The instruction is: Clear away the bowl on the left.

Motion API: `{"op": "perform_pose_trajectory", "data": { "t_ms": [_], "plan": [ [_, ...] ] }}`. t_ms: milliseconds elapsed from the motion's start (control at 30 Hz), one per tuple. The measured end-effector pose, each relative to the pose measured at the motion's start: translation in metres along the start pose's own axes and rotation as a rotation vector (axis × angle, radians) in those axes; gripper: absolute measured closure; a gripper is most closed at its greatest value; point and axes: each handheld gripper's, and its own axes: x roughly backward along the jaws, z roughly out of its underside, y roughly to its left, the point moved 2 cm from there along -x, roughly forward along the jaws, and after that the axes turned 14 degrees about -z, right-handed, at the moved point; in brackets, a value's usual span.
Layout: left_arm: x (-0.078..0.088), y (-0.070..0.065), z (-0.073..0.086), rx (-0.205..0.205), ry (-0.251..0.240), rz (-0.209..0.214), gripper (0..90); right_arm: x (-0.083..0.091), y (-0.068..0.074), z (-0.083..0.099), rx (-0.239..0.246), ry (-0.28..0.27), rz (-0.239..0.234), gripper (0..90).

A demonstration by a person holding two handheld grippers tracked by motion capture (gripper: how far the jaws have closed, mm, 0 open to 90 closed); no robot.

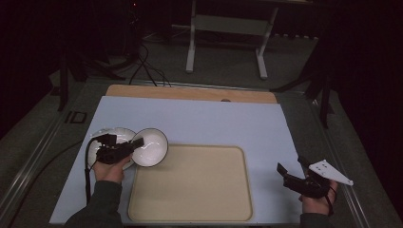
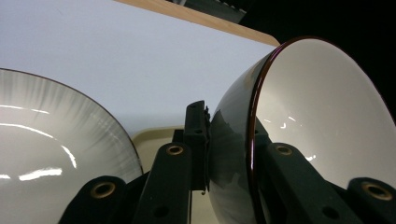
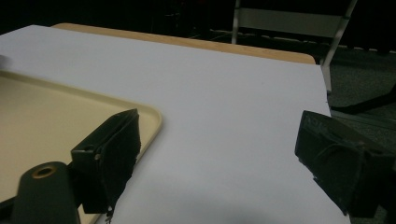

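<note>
Left hand-held gripper (image 1: 138, 142) has the bowl (image 1: 151, 147) by its rim, one jaw inside the white interior, one outside against the grey wall, clamped tight. The bowl (image 2: 299, 126) hangs tilted on its side, mouth facing away from the plate, lifted just off the counter (image 1: 199, 121) and sitting right at the far left corner of the tray (image 1: 190, 183).

Here's the worry: that's a thin pinch on a glossy, curved rim. If the wrist rolls, the bowl could swing in the jaws or slip out and drop on the tray edge. And just beside the gripper, on its other side, lies the second dish, a ribbed plate (image 2: 56, 135); a careless swing back would knock the two together.

The left hand (image 1: 110, 170) comes in low with the forearm pointing up the counter, gripper angled across toward the tray.

Over on the far side, the right hand-held gripper (image 1: 291, 175) rests beyond the tray's right edge, jaws spread wide with nothing between them, above bare counter. Right hand (image 1: 317, 202) looks relaxed, gripper aimed inward toward the tray (image 3: 70, 112).
</note>
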Motion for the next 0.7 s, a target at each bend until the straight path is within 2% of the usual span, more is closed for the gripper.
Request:
{"op": "perform_pose_trajectory", "data": {
  "t_ms": [233,700],
  "plan": [
    [-0.004,-0.008,0.001,-0.01,0.003,0.008,79.3,0.0,0.0,0.0,0.0,-0.001,-0.001,13.9],
    [-0.019,-0.039,0.012,-0.095,0.055,0.027,79.3,0.001,0.0,0.0,-0.002,-0.004,0.002,13.9]
  ]
}}
